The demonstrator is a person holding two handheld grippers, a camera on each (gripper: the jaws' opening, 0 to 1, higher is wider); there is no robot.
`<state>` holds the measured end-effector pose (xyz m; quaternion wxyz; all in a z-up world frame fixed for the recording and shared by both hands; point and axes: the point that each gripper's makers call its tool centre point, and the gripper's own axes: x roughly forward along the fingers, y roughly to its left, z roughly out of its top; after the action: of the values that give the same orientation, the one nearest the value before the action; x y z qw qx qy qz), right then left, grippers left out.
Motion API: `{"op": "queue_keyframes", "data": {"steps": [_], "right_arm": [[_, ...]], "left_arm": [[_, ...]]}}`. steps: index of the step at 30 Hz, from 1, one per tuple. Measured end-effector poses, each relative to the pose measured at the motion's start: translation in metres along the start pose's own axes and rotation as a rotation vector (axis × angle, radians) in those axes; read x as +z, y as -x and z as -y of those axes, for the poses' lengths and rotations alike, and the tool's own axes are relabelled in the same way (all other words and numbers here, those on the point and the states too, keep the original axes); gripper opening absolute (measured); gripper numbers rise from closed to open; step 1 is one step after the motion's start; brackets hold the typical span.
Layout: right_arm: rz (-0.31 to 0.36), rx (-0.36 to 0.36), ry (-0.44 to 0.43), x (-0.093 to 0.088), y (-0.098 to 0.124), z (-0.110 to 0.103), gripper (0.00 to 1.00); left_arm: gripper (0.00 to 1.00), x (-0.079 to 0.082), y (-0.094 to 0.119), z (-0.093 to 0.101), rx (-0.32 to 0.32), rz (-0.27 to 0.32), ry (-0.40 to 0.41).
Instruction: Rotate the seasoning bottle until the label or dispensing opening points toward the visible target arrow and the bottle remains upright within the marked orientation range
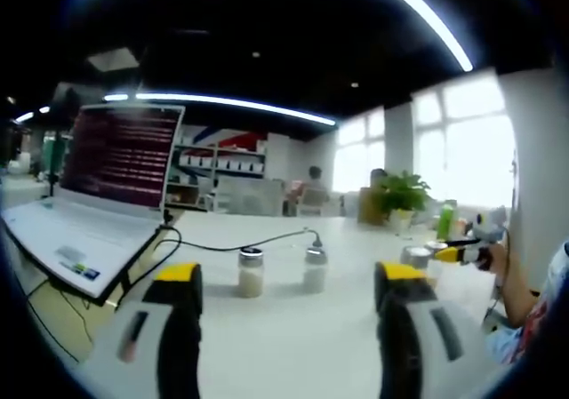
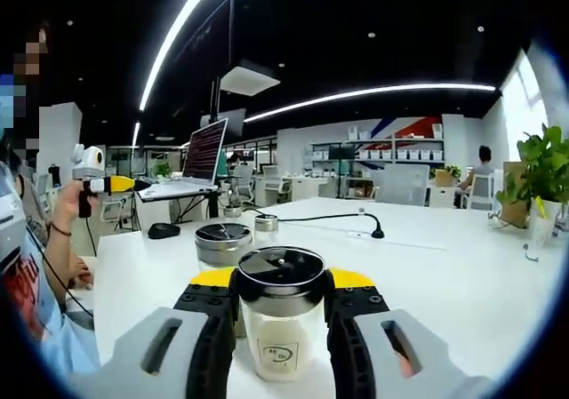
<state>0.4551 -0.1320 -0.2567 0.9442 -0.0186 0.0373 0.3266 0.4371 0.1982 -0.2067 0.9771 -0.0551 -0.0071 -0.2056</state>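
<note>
Right gripper (image 2: 281, 346), low centre of the right gripper view: jaws pinch a seasoning bottle (image 2: 280, 315) between them, one jaw against each side of the glass body. Bottle stands upright, long axis vertical, dark lid toward frame centre, a small round label mark facing the camera low on the body. A second jar (image 2: 222, 243) sits just behind it to the left, two smaller ones farther back near a mouse (image 2: 164, 230). No target arrow can be made out on the white table (image 2: 462, 266), so the turn direction is a judgement; the rotation must run about that vertical axis. Left gripper (image 1: 289, 328), bottom of the left gripper view: jaws spread, nothing between them, two shaker bottles (image 1: 252, 272) well ahead at mid-frame, laptop (image 1: 98, 195) at left. This view also catches the right gripper at its right edge.
</note>
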Motion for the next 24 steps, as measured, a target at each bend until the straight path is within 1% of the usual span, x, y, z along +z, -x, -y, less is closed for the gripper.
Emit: {"op": "queue_keyframes", "data": {"steps": [5,9,20,24], "right_arm": [[0.015,-0.041,-0.002,0.0002,-0.0004,-0.0005,0.38],[0.022,-0.061,-0.003,0.0005,-0.0005,0.0001,0.38],[0.041,-0.132,-0.003,0.0002,-0.0001,-0.0009,0.37],[0.049,-0.145,-0.005,-0.0001,0.0000,0.0000,0.37]], "left_arm": [[0.84,0.0000,0.0002,-0.0008,-0.001,0.000,0.002],[0.84,0.0001,0.0003,-0.0025,0.001,-0.003,0.005],[0.84,-0.0006,0.0000,0.0006,-0.004,-0.004,0.004],[0.84,-0.0003,0.0003,0.0000,-0.002,-0.003,0.003]]}}
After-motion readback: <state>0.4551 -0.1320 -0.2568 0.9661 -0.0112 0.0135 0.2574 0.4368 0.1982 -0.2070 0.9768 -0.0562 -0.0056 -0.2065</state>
